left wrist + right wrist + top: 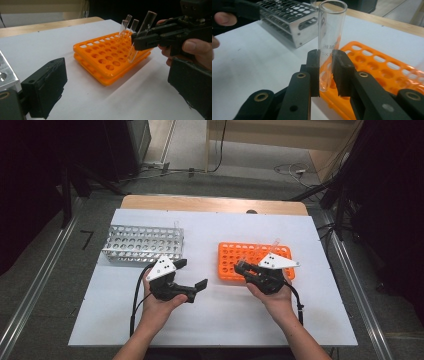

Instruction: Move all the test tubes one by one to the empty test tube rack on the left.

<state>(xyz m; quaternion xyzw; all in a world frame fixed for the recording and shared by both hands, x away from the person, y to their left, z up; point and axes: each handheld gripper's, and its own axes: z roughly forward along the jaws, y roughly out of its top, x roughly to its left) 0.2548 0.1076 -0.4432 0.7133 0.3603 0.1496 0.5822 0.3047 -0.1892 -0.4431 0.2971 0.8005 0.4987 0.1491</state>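
A white sheet covers the wooden desk (215, 204), which is flanked by grey floor and dark equipment. The right gripper (243, 268) is held in an upturned palm at the near edge of the orange rack (230, 257), its jaws closed tight on a clear glass test tube (329, 37). The tube is clamped near its rounded lower end, stands nearly upright with its open mouth up, and is lifted clear of the rack's holes. Further glass tubes (126, 23) are seen standing in the far corner of the orange plastic rack, a flat two-tier grid of round holes. The left gripper (192, 274) is cradled in the other hand between the two racks, its black padded jaws spread wide with nothing between them. Behind it, a perforated metal rack (142, 242) is set on the sheet.
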